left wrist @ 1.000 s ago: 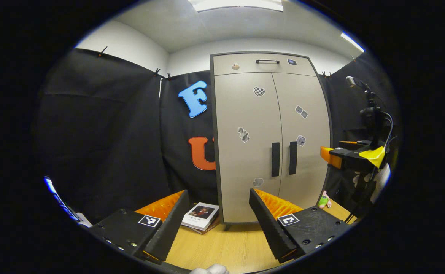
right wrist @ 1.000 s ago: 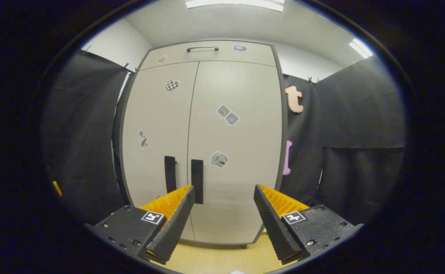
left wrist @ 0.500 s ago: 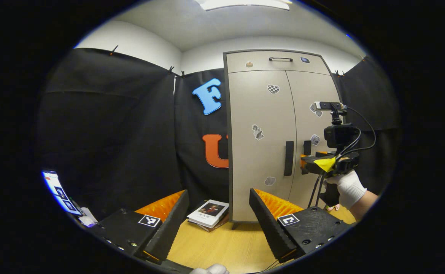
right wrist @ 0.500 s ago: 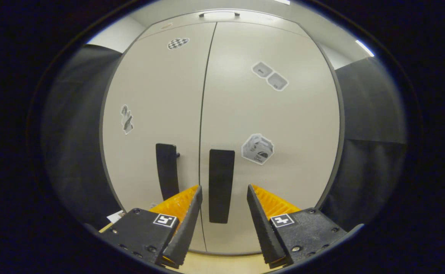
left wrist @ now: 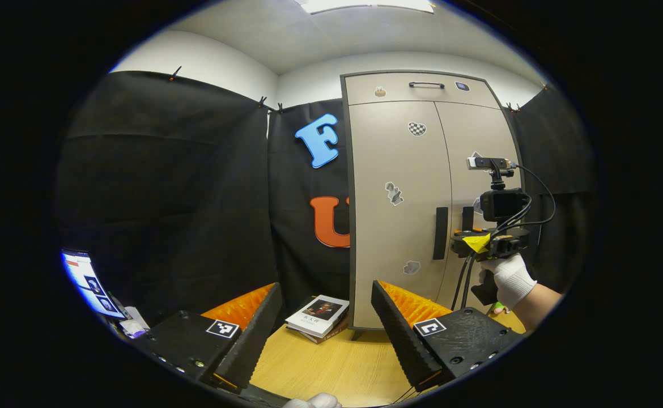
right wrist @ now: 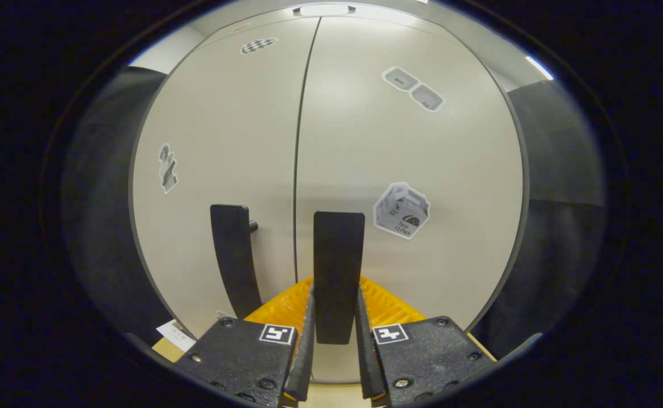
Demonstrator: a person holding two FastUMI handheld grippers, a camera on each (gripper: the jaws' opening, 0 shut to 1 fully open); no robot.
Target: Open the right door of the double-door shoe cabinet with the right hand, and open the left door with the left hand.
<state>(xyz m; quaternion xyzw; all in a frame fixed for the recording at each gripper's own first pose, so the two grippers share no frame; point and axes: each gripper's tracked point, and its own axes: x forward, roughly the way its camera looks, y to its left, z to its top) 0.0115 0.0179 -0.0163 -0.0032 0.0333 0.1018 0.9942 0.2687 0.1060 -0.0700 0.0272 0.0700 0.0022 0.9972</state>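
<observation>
We are at the first step: gripping the right door handle (right wrist: 338, 276). The right gripper (right wrist: 334, 362) is clenched on that handle, one finger pressing each side. Both doors of the shoe cabinet (left wrist: 399, 187) appear closed. Our left gripper (left wrist: 326, 328) hangs released, well apart from the left door handle (left wrist: 441, 233). Next, we judge, we pull the right door outward along its hinge arc.

matt beige cabinet doors (right wrist: 411, 147), matt blk handles (right wrist: 338, 272), wood-look floor (left wrist: 331, 368).
</observation>
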